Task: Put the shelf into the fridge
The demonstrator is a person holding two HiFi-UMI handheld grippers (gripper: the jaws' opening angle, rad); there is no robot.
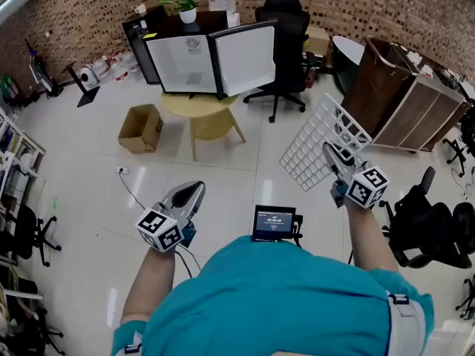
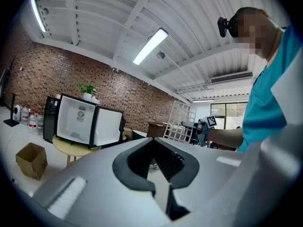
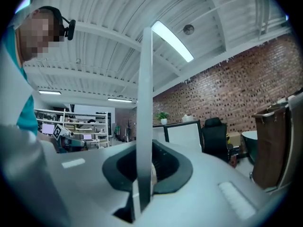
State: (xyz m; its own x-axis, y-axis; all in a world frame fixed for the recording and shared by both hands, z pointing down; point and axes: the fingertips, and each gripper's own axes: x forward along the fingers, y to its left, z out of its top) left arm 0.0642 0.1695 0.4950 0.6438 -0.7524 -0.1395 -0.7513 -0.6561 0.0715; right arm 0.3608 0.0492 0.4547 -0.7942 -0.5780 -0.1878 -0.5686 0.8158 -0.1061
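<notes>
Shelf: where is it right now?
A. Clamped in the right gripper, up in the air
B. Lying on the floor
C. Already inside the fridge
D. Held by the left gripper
A: the white grid shelf rises from the right gripper and shows edge-on between its jaws in the right gripper view. The left gripper is shut on nothing, and the open fridge stands apart from it.

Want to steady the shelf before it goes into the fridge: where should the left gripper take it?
Probably the left border wire of the shelf, coming from the left. The right gripper holds this thin flat grid tilted by its lower right edge, leaving that rim bare.
</notes>
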